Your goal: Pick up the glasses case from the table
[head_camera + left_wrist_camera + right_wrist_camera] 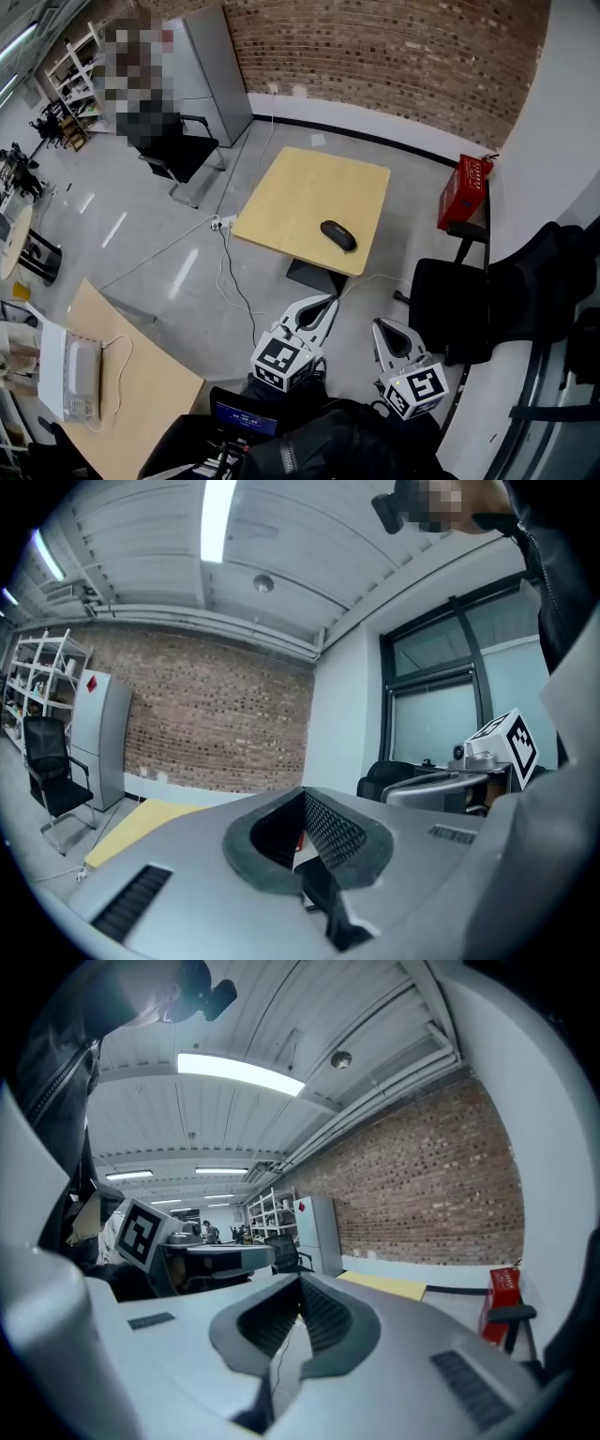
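Head view, left tool (325, 304): jaws closed tip to tip and empty, held over the floor on the near side of the table (300, 183).
Head view, right tool (387, 328): jaws pressed together, empty, to the right of the left tool.
Head view, glasses case (337, 235): black, lying flat on the table close to its near-right edge, well apart from both tools.
Head view, in the way: the dark table base (314, 277) sits on the floor under the near edge. A black office chair (450, 309) stands just right of the right tool, and a white cable (234, 281) trails to the left.
Head view, around: red crate (464, 192) right of the table; grey cabinet (208, 70) and brick wall (394, 56) far off; second table (141, 394) near left, carrying a white device (77, 375).
Head view, writing: the marker cube (281, 361) shows only black and white squares; the crate's white print is too small to read.
Head view, open room: bare floor lies between the tools and the table's near edge, and along its left side.
Left gripper view, tool: dark pads meet at the far tip, with nothing clamped.
Left gripper view, around: the yellow table top lies far left, the right tool's cube is at the right, and a red diamond mark (92, 682) is on the cabinet.
Right gripper view, tool: jaws together; floor and cable show through the slit.
Right gripper view, around: the table edge is far right of centre, the red crate beyond it at the right, and the left tool's cube at the left.
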The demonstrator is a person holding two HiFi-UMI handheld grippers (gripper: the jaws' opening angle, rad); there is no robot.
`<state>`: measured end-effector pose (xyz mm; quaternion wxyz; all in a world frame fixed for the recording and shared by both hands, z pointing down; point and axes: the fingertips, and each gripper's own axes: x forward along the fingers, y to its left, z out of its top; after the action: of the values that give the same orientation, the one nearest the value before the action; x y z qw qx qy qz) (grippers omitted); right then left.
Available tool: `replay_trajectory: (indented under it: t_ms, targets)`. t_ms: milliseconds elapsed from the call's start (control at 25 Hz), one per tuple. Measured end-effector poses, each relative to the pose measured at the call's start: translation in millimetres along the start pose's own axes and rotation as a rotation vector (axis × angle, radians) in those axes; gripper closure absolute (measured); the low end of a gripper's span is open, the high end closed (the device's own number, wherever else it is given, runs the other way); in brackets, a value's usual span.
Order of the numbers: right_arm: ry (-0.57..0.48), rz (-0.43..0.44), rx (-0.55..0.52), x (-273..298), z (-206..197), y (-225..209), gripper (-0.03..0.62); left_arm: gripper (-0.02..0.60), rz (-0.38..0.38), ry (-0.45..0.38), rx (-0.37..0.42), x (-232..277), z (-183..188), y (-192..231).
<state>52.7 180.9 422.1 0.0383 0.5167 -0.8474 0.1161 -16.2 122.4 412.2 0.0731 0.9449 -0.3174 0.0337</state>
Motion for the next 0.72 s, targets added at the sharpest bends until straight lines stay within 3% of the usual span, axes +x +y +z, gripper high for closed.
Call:
replay_trajectory:
  t_ms: [360, 720]
  targets:
    - [0.027, -0.022, 0.005, 73.7, 10.0, -4.3, 0.589, 0.581, -0.057, 0.039, -0.033, 23.5, -3.4, 64.1]
    - [0.054, -0.045, 0.0, 115.1, 12.9, -5.5, 0.588, 0.581, -0.085, 0.041, -0.047, 34.6, -5.6, 100.9]
